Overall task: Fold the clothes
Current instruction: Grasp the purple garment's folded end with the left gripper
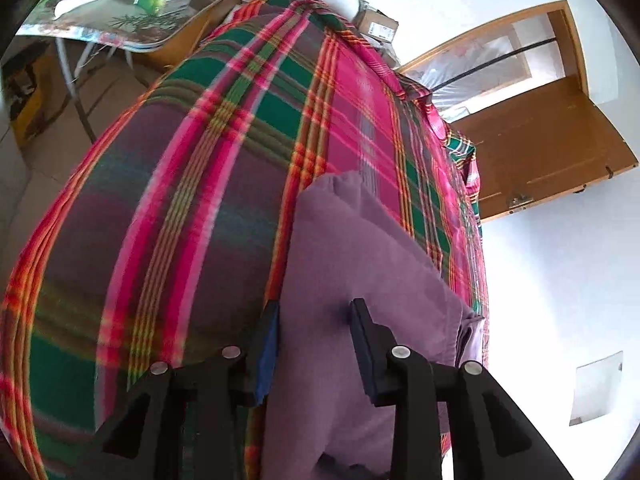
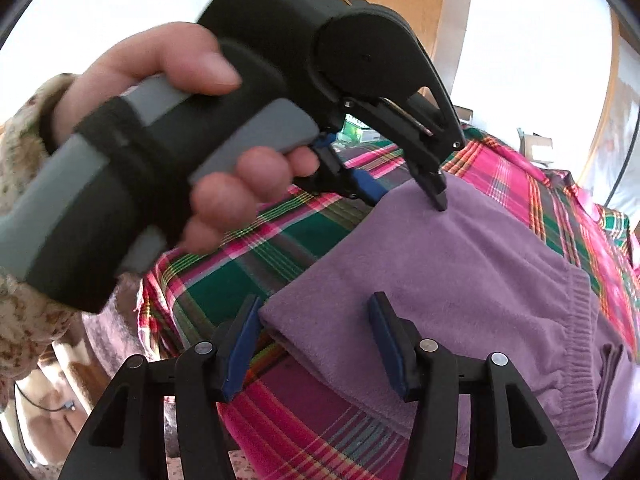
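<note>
the purple garment (image 2: 460, 264) lies folded on the plaid tabletop (image 1: 168, 184). the left gripper (image 2: 408, 196) presses its far edge at 12 o'clock, fingers spread, gripping nothing; the right gripper (image 2: 316, 344) also gapes over the near corner, probably to flatten it.

The purple garment (image 2: 460, 272) is soft, matt fleecy cloth with a ribbed knit hem. Beneath it the plaid blanket (image 1: 192, 184) looks woven and slightly coarse. Both grippers, left (image 1: 316, 316) and right (image 2: 316, 316), are matt black plastic with shiny metal pins. The door (image 1: 536, 148) is smooth wood.
</note>
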`<control>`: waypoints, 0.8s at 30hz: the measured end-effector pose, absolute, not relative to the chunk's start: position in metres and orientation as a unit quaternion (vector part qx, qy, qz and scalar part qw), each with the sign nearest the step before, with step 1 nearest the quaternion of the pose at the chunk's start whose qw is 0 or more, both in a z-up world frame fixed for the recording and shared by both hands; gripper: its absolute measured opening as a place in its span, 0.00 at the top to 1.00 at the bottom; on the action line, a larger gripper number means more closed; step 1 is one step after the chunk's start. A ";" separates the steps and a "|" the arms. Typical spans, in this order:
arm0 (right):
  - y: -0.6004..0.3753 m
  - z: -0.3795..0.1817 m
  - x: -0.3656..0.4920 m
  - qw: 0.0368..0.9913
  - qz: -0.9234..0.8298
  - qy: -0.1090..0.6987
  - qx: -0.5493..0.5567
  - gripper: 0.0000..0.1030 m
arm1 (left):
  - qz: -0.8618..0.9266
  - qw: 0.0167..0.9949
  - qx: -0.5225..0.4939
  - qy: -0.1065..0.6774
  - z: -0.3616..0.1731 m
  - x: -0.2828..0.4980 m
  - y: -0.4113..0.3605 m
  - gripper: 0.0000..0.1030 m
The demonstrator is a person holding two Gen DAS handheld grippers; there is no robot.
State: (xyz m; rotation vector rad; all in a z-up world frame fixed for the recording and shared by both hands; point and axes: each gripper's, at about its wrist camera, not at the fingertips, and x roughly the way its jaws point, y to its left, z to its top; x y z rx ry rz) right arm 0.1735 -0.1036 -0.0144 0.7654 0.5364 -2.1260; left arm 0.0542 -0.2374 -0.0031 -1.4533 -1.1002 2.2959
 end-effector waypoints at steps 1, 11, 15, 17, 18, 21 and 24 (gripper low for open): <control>-0.103 -0.014 0.171 0.396 -0.842 0.208 0.303 0.50 | 0.778 0.108 -0.493 -0.375 -0.004 0.051 -0.237 0.67; -0.099 -0.011 0.154 0.384 -0.848 0.188 0.314 0.83 | 0.769 0.109 -0.492 -0.393 -0.008 0.035 -0.237 0.75; -0.099 -0.008 0.160 0.383 -0.849 0.192 0.308 0.86 | 0.772 0.104 -0.490 -0.391 -0.003 0.037 -0.236 0.80; -0.098 -0.002 0.163 0.386 -0.852 0.185 0.302 0.86 | 0.777 0.107 -0.480 -0.392 0.006 0.040 -0.237 0.83; -0.097 0.002 0.164 0.388 -0.853 0.180 0.299 0.86 | 0.780 0.106 -0.475 -0.394 0.009 0.041 -0.239 0.83; -0.094 0.011 0.161 0.394 -0.856 0.166 0.292 0.86 | 0.787 0.097 -0.470 -0.389 0.018 0.047 -0.243 0.83; -0.093 0.017 0.157 0.409 -0.852 0.150 0.291 0.86 | 0.793 0.087 -0.464 -0.384 0.027 0.052 -0.247 0.83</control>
